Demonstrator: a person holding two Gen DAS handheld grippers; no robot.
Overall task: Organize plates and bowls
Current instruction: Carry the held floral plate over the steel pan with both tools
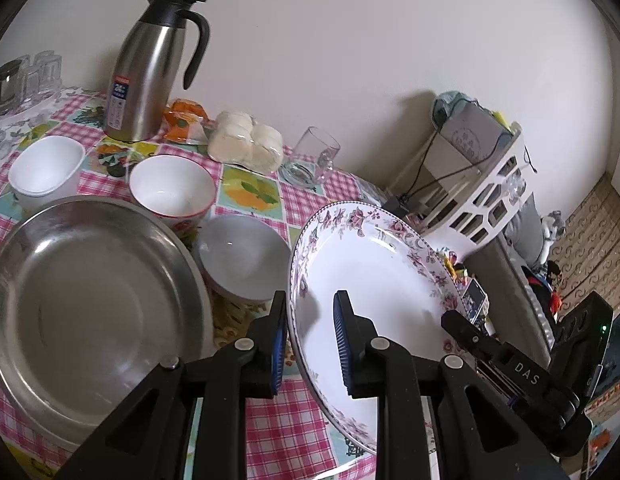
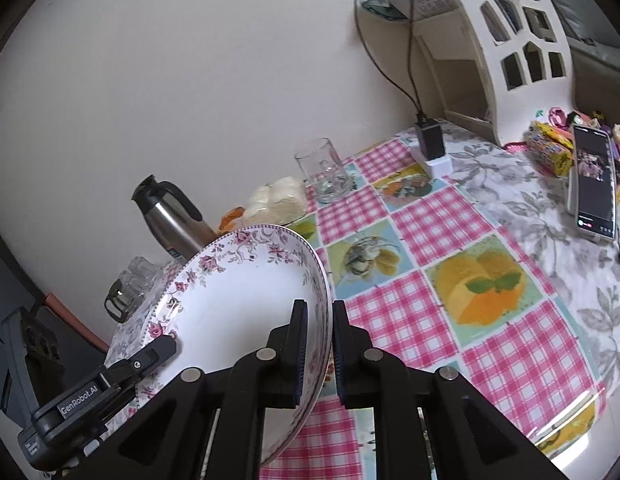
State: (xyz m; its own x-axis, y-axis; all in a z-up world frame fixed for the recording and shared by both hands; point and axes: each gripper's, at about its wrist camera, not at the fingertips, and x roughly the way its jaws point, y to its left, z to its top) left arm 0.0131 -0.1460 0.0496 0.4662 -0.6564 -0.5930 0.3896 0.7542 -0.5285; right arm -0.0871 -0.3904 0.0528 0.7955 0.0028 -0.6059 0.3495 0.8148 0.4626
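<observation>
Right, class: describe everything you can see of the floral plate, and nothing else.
The floral plate is round, glossy white, ceramic by its look, with pink flower sprays round a dotted dark rim. It is deep, empty, and held tilted steeply on edge above the checked tablecloth. The left gripper and the right gripper each straddle its rim, on opposite sides.

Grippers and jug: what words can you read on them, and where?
"DAS": on the right gripper, seen from the left wrist view.
"GenRobot.AI": on the left gripper, seen from the right wrist view.
Blue label on the steel thermos jug: too blurred to read.
Phone screen: too small to read.
</observation>
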